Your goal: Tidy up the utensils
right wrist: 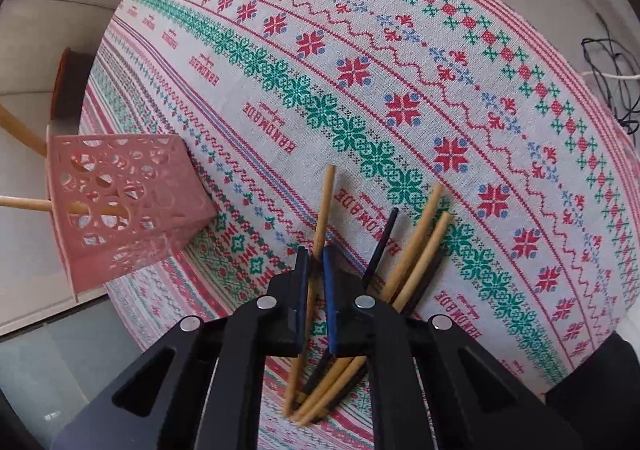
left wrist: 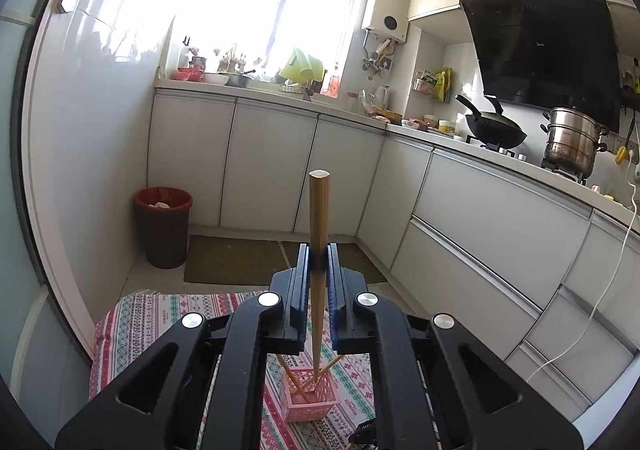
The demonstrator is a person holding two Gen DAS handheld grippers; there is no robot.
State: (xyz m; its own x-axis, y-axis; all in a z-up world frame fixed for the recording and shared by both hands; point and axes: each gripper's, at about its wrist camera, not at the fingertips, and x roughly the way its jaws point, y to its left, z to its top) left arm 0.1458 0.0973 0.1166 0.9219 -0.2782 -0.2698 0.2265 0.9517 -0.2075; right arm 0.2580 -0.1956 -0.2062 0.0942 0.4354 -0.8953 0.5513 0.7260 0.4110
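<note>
Above the tablecloth (right wrist: 280, 98), right gripper (right wrist: 316, 262) steeply down-tilted, clamping a chopstick (right wrist: 324, 210).

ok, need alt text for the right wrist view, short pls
The right gripper is shut on one wooden chopstick picked from a loose pile of wooden and black chopsticks on a patterned tablecloth. A pink perforated basket at left holds more wooden chopsticks.
</note>
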